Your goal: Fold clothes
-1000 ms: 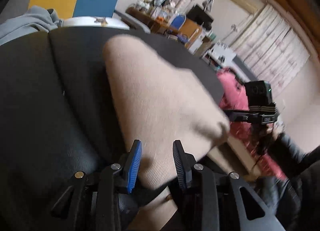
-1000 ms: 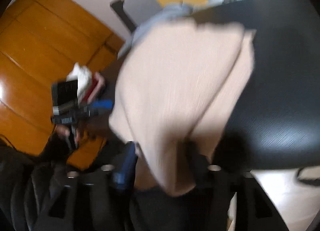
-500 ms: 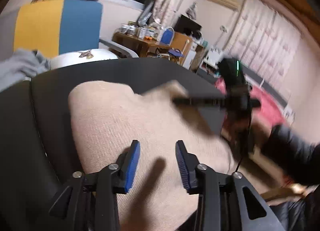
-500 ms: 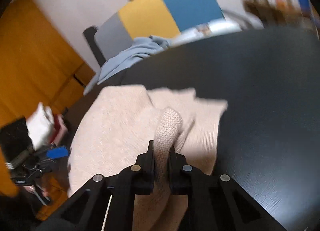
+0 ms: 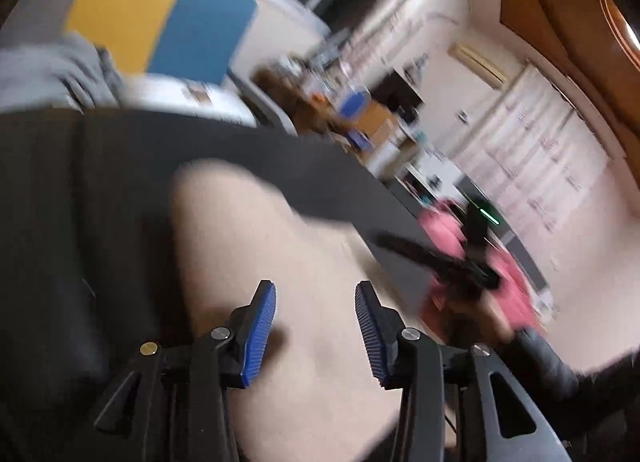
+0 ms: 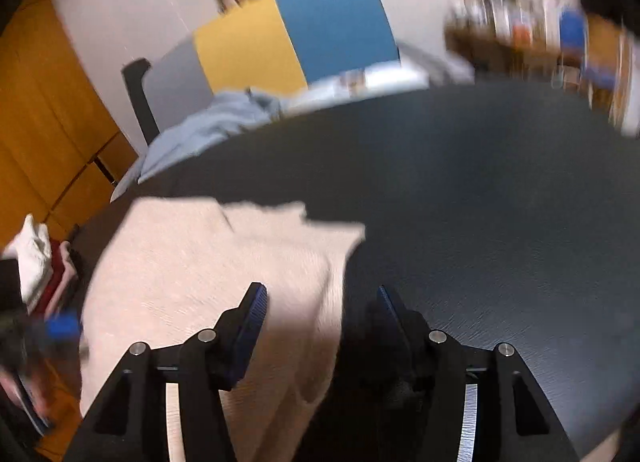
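A beige knitted garment [image 5: 280, 242] lies folded on the black table [image 5: 100, 181]. My left gripper [image 5: 314, 294] hovers over its near part, blue pads apart and still opening, with nothing pinched between them. In the right wrist view the same garment [image 6: 200, 262] lies flat at the left of the table [image 6: 480, 201]. My right gripper [image 6: 320, 294] stands over its right edge, jaws opening and holding nothing. The pictures are motion-blurred. Each gripper shows in the other's view: the right gripper [image 5: 460, 266] beyond the table edge, the left gripper [image 6: 60, 328] at the far left.
A grey-blue garment [image 6: 208, 125] lies heaped at the table's far edge, before a yellow and blue chair back [image 6: 300, 41]. A cluttered desk [image 5: 320, 109] stands behind. Something pink [image 5: 508, 262] lies past the table's right edge. Orange wooden floor [image 6: 48, 121] shows at the left.
The right gripper, shut on a raised fold of the beige garment half a second ago, has let go and opened. The garment now lies flat. The left jaws have widened and its view has swung.
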{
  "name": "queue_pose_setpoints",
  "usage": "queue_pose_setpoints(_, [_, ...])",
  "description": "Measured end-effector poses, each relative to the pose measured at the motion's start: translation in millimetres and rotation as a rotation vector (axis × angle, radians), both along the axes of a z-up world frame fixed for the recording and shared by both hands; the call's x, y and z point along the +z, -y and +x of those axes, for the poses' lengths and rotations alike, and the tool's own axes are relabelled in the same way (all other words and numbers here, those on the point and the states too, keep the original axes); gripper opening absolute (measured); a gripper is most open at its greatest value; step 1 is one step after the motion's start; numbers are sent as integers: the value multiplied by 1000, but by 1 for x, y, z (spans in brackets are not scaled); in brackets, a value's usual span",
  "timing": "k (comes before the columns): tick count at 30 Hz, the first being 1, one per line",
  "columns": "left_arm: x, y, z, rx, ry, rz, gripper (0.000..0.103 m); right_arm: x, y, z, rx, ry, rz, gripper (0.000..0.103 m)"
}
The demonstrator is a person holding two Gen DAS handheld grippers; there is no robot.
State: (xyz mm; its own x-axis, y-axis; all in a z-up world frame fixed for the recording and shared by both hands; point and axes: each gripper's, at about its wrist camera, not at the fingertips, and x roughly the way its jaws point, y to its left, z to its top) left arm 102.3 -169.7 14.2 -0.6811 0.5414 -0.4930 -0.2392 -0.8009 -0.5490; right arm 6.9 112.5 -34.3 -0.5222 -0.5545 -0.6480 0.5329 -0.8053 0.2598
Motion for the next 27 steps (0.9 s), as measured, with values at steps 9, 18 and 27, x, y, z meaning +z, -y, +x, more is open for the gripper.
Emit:
queue_pose_setpoints(9, [7, -43, -88, -103, 11, -338, 46, 12, 66, 108, 403, -97, 153, 70])
queue_pose_setpoints(18, [-50, -74, -146, -2, 172, -582, 51, -45, 52, 126, 316, -247, 332, 84])
queue_pose_setpoints(27, [-56, -62, -144, 85, 141, -552, 51, -44, 44, 97, 256, -208, 276, 89])
